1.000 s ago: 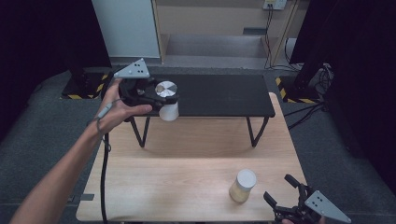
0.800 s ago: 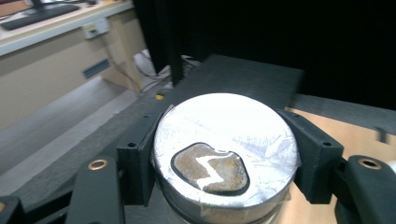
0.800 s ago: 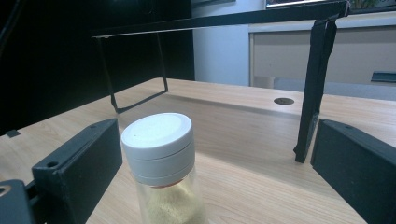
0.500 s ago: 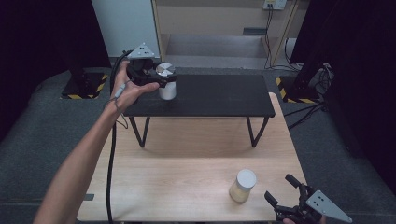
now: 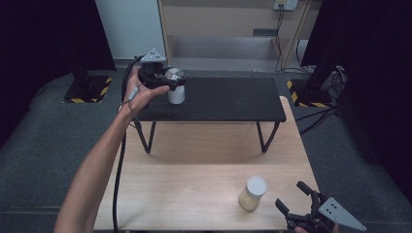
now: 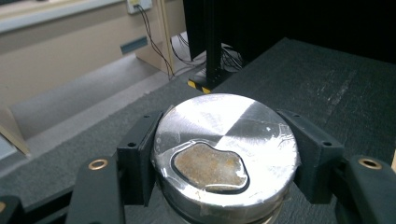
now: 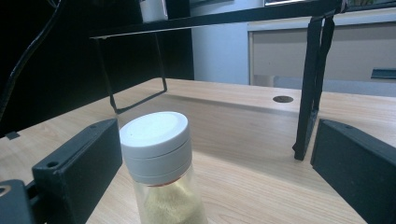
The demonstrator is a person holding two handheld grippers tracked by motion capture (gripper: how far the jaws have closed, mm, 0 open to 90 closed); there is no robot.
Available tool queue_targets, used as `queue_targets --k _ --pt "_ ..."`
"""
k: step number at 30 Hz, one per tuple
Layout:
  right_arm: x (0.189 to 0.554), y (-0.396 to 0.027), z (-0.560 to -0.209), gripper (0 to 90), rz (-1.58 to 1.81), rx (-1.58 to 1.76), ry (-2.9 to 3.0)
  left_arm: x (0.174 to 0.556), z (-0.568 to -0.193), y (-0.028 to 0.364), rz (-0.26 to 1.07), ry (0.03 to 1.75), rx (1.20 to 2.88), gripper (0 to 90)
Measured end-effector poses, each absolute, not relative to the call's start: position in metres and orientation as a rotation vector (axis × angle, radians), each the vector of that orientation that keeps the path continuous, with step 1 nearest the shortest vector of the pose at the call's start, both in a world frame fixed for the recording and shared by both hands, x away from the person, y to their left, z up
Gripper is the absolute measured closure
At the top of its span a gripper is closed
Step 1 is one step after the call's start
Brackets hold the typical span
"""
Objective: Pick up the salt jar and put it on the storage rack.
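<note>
- Up on the black shelf (image 5: 228, 99), near its left end, stands a white jar (image 5: 176, 93) with a shiny silver lid (image 5: 172, 74); from the high view its base seems to rest on the shelf top, though I cannot be sure.
- Seen along the left gripper view, the silver lid (image 6: 226, 151) has a brushed metal face with a rough brown patch under a clear film toward the near side.
- The left gripper (image 5: 163, 80) is clamped on that lid, one black jaw pressed against each side of the rim.
- A hand (image 5: 143, 92) holds this gripper, the forearm reaching up from the bottom left, and a black cable (image 5: 119, 165) trails down beside the arm.
- The shelf stands on thin black legs (image 5: 262, 138) over the far part of a light wooden table (image 5: 194, 174).
- Down on the near right of the table stands a clear bottle (image 5: 253, 192) with a white cap and pale yellow powder inside.
- The right gripper (image 5: 299, 201) sits just beside that bottle at the table's near right corner, its jaws spread wide apart and touching nothing.
- In the right gripper view the clear bottle (image 7: 161, 172) stands between the jaws, closer to the left one, with a gap on each side.
</note>
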State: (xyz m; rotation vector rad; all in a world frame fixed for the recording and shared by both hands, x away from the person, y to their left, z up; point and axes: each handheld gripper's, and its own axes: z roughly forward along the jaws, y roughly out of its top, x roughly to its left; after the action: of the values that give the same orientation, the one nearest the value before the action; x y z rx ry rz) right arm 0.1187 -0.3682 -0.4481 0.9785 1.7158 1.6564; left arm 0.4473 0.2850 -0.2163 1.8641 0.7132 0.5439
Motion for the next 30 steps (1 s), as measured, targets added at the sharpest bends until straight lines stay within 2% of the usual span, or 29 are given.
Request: queue_targets --k 5,7,12,22,30 --pt "0.119 -0.368 -0.448 2.1 1.655 0.981 1.722 0.447 -0.222 0.29 0.531 0.734 1.818 32.3" --pt "0.12 -0.367 -0.448 2.1 1.656 0.981 1.722 0.443 -0.223 0.292 0.544 0.755 1.771 20.1" --pt "0.119 -0.367 -0.448 2.1 1.658 0.979 1.72 0.434 -0.211 0.295 0.552 0.742 1.724 6.4" --pt "0.119 -0.366 -0.447 2.1 1.663 0.969 1.727 0.401 -0.193 0.31 0.527 0.657 1.62 4.6" --pt "0.12 -0.365 -0.447 2.1 1.669 0.956 1.735 0.365 -0.181 0.318 0.537 0.594 1.62 4.8"
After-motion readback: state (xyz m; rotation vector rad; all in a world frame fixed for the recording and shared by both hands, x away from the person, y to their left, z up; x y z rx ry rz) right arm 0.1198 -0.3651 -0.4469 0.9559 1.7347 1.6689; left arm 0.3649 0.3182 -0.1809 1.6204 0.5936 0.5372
